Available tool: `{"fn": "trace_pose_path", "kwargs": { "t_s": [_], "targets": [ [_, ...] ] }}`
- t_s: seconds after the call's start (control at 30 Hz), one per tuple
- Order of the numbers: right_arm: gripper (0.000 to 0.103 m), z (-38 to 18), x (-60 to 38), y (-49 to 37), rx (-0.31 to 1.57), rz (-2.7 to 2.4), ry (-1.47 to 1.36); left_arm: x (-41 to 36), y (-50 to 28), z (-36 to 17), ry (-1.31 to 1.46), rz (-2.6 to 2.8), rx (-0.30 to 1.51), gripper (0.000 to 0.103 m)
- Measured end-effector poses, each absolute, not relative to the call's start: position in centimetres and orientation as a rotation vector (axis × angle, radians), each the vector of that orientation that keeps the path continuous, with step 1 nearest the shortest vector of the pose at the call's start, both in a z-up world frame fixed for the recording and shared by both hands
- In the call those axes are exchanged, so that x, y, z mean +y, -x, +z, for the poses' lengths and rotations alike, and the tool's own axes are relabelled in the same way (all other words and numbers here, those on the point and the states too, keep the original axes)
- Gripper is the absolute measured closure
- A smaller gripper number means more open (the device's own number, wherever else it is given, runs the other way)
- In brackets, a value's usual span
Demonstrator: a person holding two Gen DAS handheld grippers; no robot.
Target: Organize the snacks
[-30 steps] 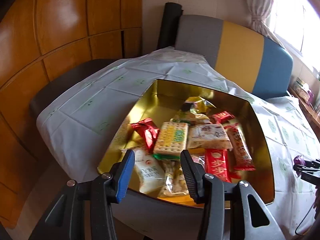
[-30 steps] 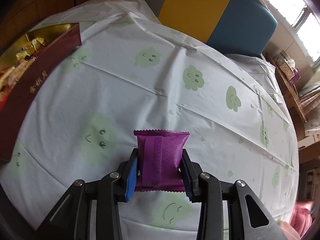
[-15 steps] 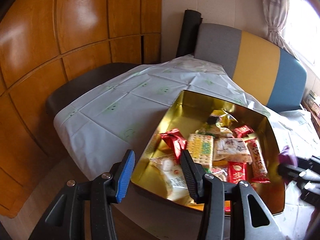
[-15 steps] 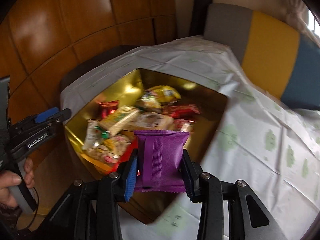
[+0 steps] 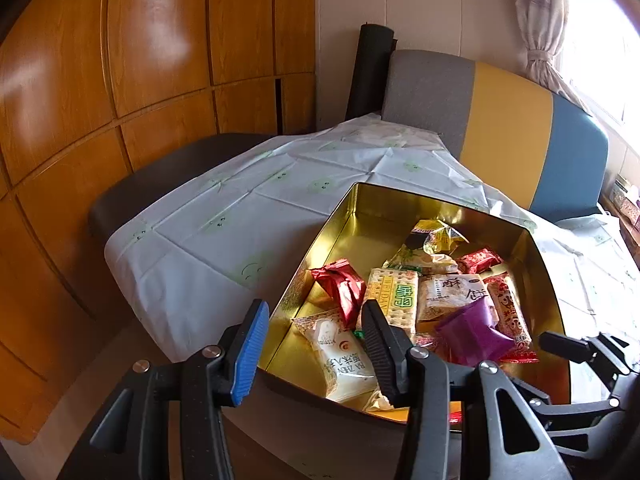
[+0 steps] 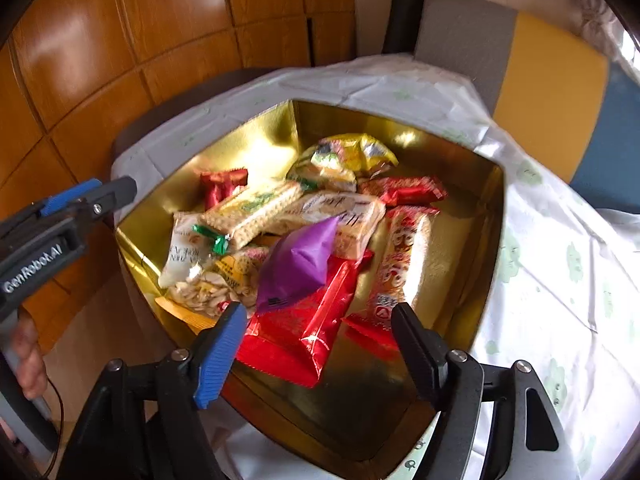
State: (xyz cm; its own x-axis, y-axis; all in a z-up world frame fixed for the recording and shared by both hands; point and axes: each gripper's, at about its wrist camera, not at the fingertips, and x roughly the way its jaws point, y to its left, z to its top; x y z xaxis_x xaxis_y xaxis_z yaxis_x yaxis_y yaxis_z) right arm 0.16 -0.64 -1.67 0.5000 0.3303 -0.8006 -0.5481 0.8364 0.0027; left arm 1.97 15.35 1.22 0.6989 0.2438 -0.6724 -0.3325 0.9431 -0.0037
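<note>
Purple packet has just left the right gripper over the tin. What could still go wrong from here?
1. The purple packet sits tilted on top of the pile, not flat; it may slide off the red packet or stick up above the rim of the tin.
2. The right gripper, whose jaws have just been opening and hold nothing, hangs low over the snacks; pulling back could snag one.
3. The left gripper straddles the tin's near wall and could nudge it.

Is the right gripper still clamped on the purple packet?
No: the right gripper has just opened its jaws wide, and the purple packet lies free on the snacks in the gold box.
</note>
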Motion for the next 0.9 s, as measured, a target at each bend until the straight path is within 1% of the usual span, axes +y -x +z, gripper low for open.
{"fn": "trace_pose_path", "kwargs": {
  "t_s": [0.1, 0.17, 0.23, 0.33, 0.47, 0.9],
  "targets": [
    [0.022, -0.8, -1.5, 0.7, 0.856, 0.473, 0.216, 14.7, -1.8, 1.6, 0.111, 0.326, 0.713, 0.052],
    [0.022, -0.2, -2.2, 1.3, 0.826, 0.437, 0.181, 14.2, -1.6, 1.8, 0.104, 0.337, 0.698, 0.036],
    [0.018, 0.3, -2.9, 2.2, 0.790, 0.396, 0.160, 13.7, -1.0, 2.0, 0.098, 0.344, 0.677, 0.030],
    [0.016, 0.6, -3.5, 3.3, 0.760, 0.362, 0.149, 13.2, -0.2, 2.0, 0.113, 0.335, 0.648, 0.030],
    [0.016, 0.8, -4.3, 4.3, 0.727, 0.298, 0.146, 12.6, -0.1, 1.8, 0.118, 0.325, 0.671, 0.030],
    [0.014, 1.0, -5.6, 5.2, 0.693, 0.206, 0.131, 10.9, 0.8, 1.9, 0.092, 0.306, 0.653, 0.030]
  ]
}}
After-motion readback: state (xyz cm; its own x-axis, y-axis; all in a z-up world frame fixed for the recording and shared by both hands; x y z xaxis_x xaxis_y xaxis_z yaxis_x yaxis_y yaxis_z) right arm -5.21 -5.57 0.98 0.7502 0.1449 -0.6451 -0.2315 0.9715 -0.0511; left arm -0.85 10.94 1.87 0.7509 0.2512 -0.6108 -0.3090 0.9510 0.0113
